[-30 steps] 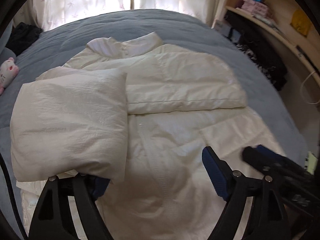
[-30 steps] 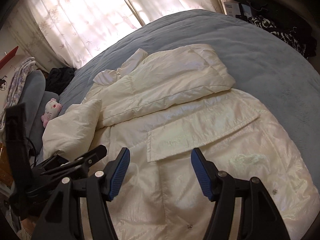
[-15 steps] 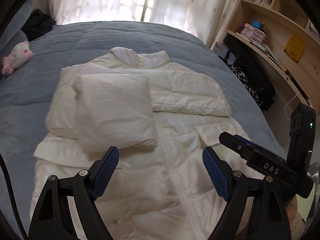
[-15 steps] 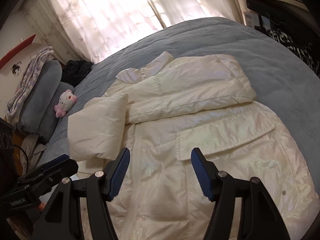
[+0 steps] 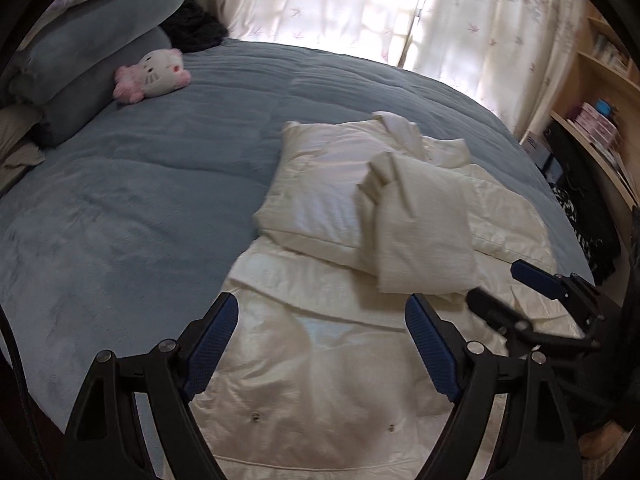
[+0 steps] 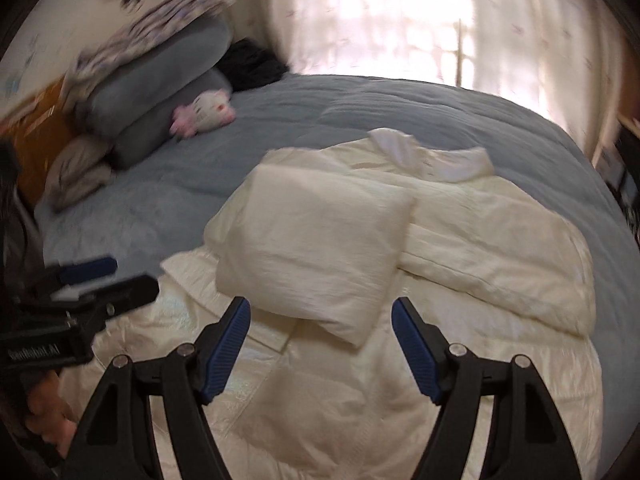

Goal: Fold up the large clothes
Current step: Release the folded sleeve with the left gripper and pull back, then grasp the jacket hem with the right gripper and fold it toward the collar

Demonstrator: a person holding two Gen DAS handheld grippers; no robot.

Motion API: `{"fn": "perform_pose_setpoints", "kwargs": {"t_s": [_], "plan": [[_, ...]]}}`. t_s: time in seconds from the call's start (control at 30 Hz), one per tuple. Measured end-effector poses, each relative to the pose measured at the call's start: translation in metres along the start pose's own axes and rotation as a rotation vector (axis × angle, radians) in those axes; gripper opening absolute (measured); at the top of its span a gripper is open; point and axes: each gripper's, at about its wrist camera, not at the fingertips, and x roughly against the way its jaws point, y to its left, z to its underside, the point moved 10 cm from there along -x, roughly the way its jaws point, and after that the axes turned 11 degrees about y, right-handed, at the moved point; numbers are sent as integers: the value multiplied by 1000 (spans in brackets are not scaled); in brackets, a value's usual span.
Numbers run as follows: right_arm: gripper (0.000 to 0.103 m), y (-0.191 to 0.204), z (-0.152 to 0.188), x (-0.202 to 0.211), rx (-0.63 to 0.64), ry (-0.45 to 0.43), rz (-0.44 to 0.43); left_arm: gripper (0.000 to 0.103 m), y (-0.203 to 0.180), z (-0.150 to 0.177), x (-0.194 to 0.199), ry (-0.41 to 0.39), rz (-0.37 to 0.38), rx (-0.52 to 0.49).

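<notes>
A cream puffer jacket [image 5: 320, 360] lies flat on the blue bed, collar toward the window; it also shows in the right wrist view [image 6: 480, 280]. Both sleeves are folded across its chest, the left sleeve [image 5: 424, 240] on top, also seen in the right wrist view [image 6: 312, 252]. My left gripper [image 5: 320, 344] is open and empty above the jacket's lower left part. My right gripper [image 6: 320, 340] is open and empty above the jacket's middle, near the folded sleeve's cuff. Each gripper shows in the other's view: the right one [image 5: 520, 300], the left one [image 6: 92, 280].
The blue duvet [image 5: 140, 200] covers the bed. A pink-and-white plush toy [image 5: 154, 74] and grey pillows [image 5: 92, 52] lie at the head, with a dark garment [image 5: 196, 28] by the curtains. Wooden shelves [image 5: 600, 120] stand on the right.
My left gripper let go of the left sleeve, which now lies across the chest. Both grippers pulled back toward the hem and swung to the left; both stay open.
</notes>
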Motion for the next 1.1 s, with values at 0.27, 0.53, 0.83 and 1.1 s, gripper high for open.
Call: {"fn": "perform_pose_setpoints", "kwargs": {"t_s": [0.27, 0.53, 0.83, 1.1], "plan": [[73, 29, 1, -54, 240, 75, 230, 84, 23, 4, -18, 25, 11, 46], [6, 17, -60, -40, 170, 14, 206, 84, 21, 3, -14, 9, 31, 57], [6, -67, -150, 104, -174, -373, -2, 84, -6, -4, -3, -29, 53, 17], [18, -202, -26, -2, -571, 47, 34, 84, -21, -10, -11, -8, 44, -37]]}}
